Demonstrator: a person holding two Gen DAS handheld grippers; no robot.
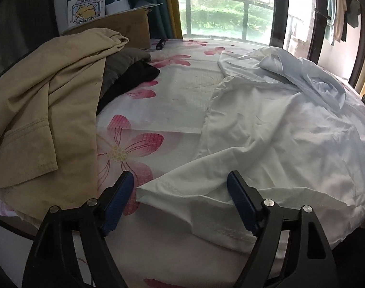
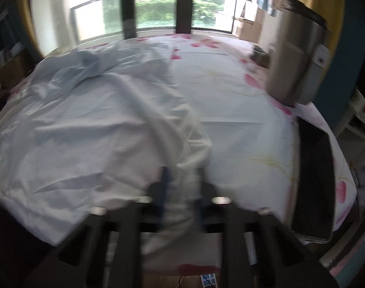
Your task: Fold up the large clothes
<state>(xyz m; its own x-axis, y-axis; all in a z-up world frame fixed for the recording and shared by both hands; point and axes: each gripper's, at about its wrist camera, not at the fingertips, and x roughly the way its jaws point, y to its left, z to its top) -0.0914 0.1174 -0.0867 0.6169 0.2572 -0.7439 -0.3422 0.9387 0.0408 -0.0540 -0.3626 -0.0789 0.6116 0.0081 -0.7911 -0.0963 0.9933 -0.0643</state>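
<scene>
A large white garment (image 1: pixel 266 129) lies crumpled on the flowered bed sheet (image 1: pixel 182 81). In the left wrist view its hem corner (image 1: pixel 158 189) lies between my open left gripper's (image 1: pixel 181 180) blue fingertips, which do not pinch it. The right wrist view is motion-blurred. There the same white garment (image 2: pixel 81 129) covers the left half of the bed, and my right gripper (image 2: pixel 182 177) is shut on a bunched white fold (image 2: pixel 182 187) of it at the near edge.
A tan garment (image 1: pixel 43 110) with dark clothes (image 1: pixel 129 76) under it lies piled at the left. A cardboard box (image 1: pixel 124 24) stands behind it. In the right wrist view a dark tablet (image 2: pixel 314 168) and a blurred grey container (image 2: pixel 295 60) sit at the bed's right edge.
</scene>
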